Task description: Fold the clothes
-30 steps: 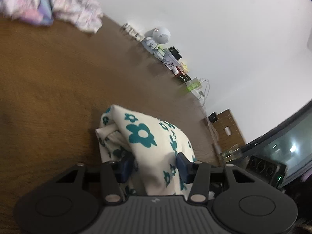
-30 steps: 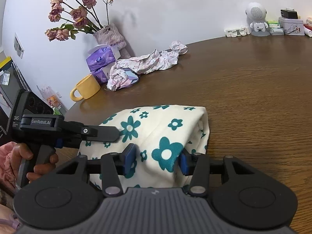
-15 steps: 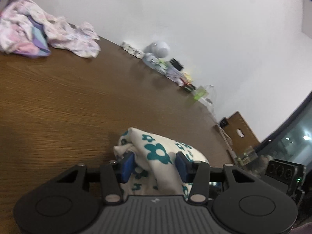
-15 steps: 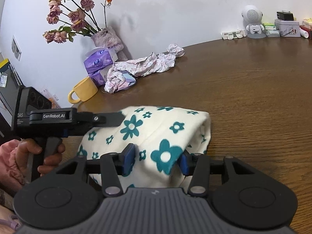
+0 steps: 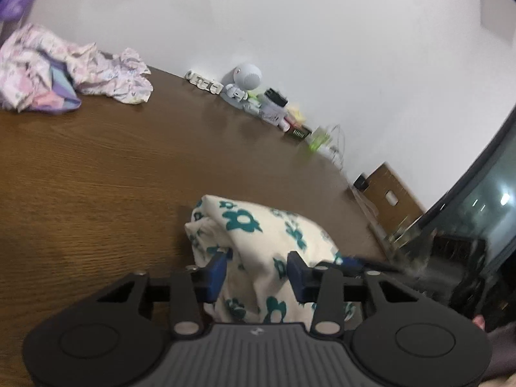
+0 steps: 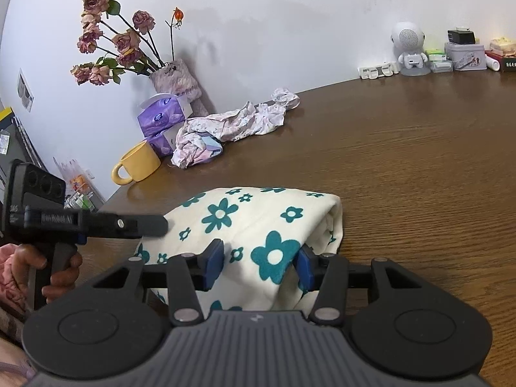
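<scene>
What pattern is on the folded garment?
Cream with teal flowers on the folded garment; clearest in the right wrist view.

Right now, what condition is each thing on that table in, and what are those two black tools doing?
Floral cloth: folded into a bundle, on the table.
Left gripper: fingers apart, cloth between them.
Right gripper: fingers apart, cloth between them.
Pink printed garment: crumpled, unfolded.
Yellow mug: upright.
Tissue pack: tissue sticking out.
Flowers: standing, wilted.
</scene>
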A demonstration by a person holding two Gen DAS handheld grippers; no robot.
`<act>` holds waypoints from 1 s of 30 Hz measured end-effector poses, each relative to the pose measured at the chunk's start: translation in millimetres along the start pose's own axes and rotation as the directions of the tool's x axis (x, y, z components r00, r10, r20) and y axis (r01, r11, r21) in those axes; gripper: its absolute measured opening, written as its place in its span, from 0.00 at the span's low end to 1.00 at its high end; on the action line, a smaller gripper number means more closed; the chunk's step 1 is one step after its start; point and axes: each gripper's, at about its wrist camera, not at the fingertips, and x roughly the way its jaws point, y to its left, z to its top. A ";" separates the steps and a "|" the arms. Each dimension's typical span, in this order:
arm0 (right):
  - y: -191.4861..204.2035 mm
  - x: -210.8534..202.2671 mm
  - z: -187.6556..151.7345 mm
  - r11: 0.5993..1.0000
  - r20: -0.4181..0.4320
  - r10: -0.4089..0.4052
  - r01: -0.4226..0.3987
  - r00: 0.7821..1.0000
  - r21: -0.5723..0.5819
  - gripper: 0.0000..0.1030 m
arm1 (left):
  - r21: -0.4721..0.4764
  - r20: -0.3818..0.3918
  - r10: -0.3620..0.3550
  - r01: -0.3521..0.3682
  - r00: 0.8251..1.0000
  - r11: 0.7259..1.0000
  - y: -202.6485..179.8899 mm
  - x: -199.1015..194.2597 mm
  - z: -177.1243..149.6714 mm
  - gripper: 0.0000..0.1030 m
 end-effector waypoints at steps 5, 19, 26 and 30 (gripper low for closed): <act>-3.0 6.4 -5.2 1.000 -0.023 -0.013 0.013 1.000 0.001 0.46 | -0.022 -0.033 0.022 -0.023 0.999 1.000 4.5 9.0 -6.5 0.29; 10.5 -21.3 -4.6 0.997 0.047 -0.067 0.068 0.997 -0.022 0.81 | 0.097 0.143 0.201 -0.216 0.969 0.972 -33.5 -26.7 -19.2 0.91; 30.3 -28.1 -15.5 0.989 0.068 -0.141 0.143 0.988 -0.035 0.99 | 0.154 0.197 0.270 -0.302 0.942 0.941 -56.9 -32.4 -32.4 1.00; 37.4 -28.7 -22.4 0.985 0.056 -0.167 0.169 0.984 -0.034 1.00 | 0.147 0.187 0.273 -0.302 0.943 0.942 -57.7 -33.2 -35.9 1.00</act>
